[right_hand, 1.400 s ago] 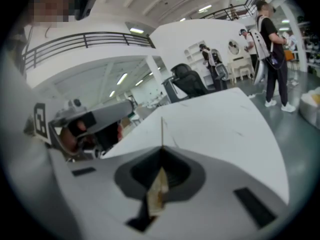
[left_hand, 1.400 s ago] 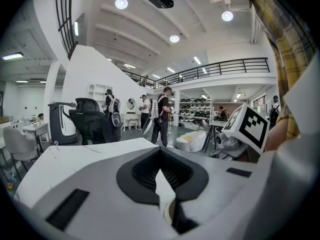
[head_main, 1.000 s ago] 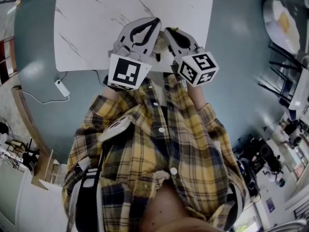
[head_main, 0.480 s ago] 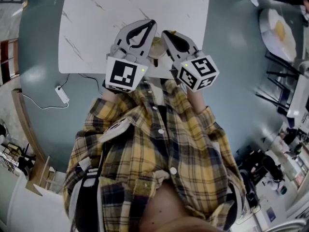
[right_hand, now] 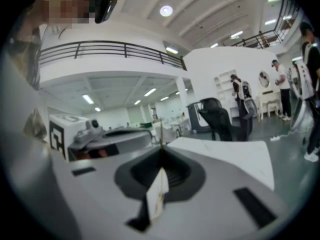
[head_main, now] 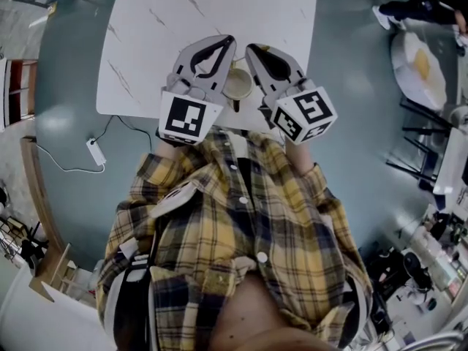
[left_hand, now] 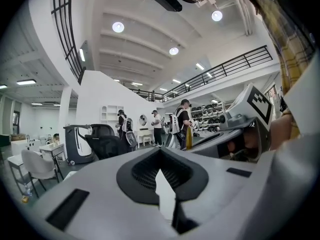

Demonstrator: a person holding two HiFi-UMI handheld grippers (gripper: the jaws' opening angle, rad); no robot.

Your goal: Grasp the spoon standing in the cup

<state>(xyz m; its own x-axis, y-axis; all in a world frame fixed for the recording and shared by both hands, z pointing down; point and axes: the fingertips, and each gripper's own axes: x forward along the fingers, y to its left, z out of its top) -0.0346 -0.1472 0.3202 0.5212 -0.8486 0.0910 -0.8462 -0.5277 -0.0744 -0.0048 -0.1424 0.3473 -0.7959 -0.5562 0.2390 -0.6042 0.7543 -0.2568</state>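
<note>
While the cup (head_main: pixel 238 84) sits on the worktop (head_main: pixel 183 20) between them, your left gripper (head_main: pixel 228 41) and right gripper (head_main: pixel 251 50) are both closed and empty; spoon (head_main: pixel 235 105) not yet grasped.

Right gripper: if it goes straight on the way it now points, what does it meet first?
Probably the tip of the left gripper: the right gripper aims across it. Depth is unclear; if it passes, only table follows. The cup lies beside it.

White marble-veined table (head_main: pixel 183 42) stands on teal floor (head_main: pixel 351 86). White power strip (head_main: pixel 95 151) with cable lies on the floor, near the table's left corner.
</note>
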